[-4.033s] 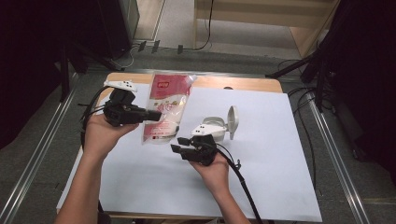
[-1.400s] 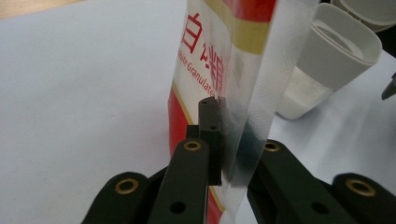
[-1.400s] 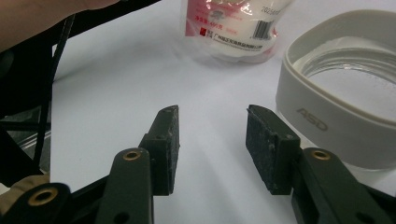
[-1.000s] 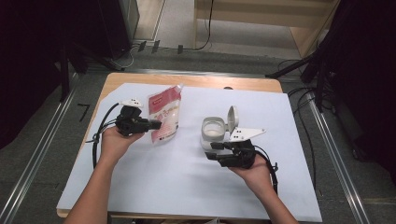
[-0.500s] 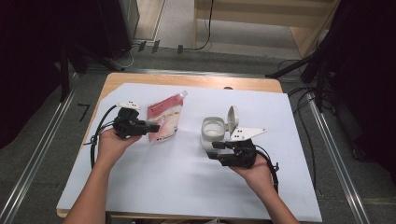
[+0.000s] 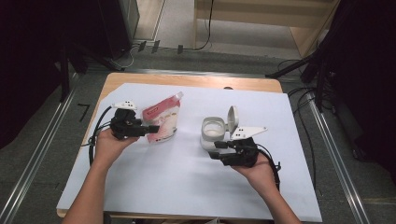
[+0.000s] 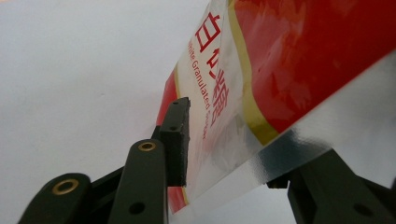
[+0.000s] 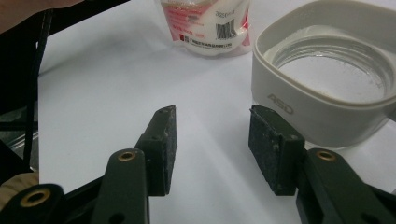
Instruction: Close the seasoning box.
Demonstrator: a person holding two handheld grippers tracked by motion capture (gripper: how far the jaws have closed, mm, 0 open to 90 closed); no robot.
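The high view looks forward and down from above the person's side onto the white sheet point(image 6: 187, 186) covering the wooden table point(image 6: 196, 80), taking in the floor beyond. The left gripper view sits very close to the red and clear plastic sugar pouch point(image 7: 261, 84), looking along its 2 black jaws. The right gripper view looks low across the sheet, near the grey-rimmed glass jar point(image 8: 327, 88). Pouch and jar show in the high view and the right gripper view.

Left gripper view: pouch point(image 7: 280, 70) cut off at top and right edges; right jaw mostly hidden behind its foil seam. Right gripper view: jar point(image 8: 327, 88) cropped at right, pouch top cropped. Print illegible.
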